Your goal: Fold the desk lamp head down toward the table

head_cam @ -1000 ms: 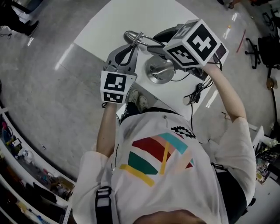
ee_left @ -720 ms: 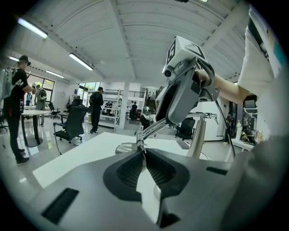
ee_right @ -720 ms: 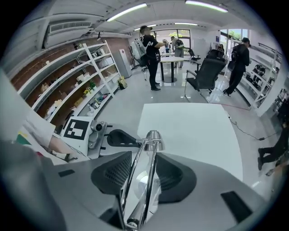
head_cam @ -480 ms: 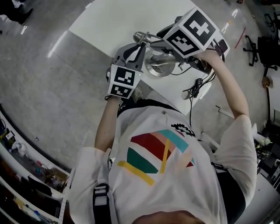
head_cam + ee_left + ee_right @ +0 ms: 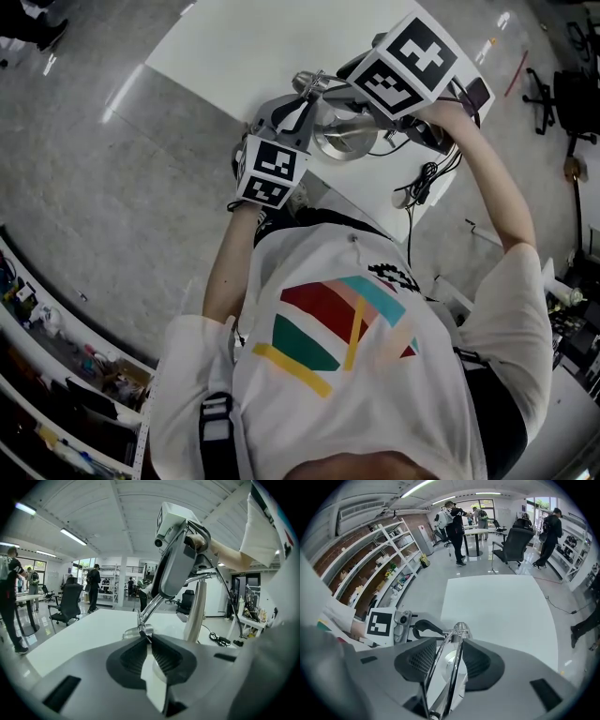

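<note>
Both tongs have sunk with the lamp (image 5: 342, 141). Now my right tongs (image 5: 450, 641) clamp its twin rods (image 5: 453, 671); my left tongs (image 5: 150, 637) pinch shut on the head (image 5: 138, 632) at their tips. I'd keep lowering slowly, both hands together, so nothing tips.

Desk lamp (image 5: 343, 141) on table (image 5: 234, 47), left gripper (image 5: 294, 99) at its left, cable (image 5: 422, 187) seemingly right

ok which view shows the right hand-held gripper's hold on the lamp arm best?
Right gripper view: the right hand-held gripper is shut on the lamp arm, both chrome rods between its jaws. Left gripper view shows only the rods leaving it. In the head view its marker cube covers the grip.
</note>
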Available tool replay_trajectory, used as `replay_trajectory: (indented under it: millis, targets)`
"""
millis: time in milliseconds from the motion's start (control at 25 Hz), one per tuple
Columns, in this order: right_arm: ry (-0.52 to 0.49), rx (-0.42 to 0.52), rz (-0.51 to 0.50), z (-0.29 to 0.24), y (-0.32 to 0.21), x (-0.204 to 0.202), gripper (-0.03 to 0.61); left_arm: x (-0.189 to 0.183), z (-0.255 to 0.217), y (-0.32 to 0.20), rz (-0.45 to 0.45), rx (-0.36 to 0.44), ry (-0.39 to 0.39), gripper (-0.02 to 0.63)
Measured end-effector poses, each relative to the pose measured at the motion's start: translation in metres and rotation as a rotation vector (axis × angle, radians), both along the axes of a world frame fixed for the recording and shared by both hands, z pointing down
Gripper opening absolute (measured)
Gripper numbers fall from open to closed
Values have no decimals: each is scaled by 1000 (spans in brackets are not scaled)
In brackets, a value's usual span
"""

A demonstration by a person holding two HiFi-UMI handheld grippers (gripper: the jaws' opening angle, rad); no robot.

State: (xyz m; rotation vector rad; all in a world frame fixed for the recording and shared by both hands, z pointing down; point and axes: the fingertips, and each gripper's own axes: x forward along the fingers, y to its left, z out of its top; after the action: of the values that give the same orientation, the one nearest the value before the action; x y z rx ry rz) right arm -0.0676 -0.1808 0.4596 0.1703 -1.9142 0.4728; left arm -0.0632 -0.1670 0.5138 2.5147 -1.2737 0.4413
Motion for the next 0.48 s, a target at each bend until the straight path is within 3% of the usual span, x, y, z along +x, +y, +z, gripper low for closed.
replay_trajectory:
  millis: [280, 480]
  targets:
    - [-36, -6, 32, -2, -2, -1, 158, 0, 1, -2, 6, -14, -10, 64]
    - [-158, -39, 122, -6, -5, 1, 158, -1, -1, -1, 1, 15, -63, 69]
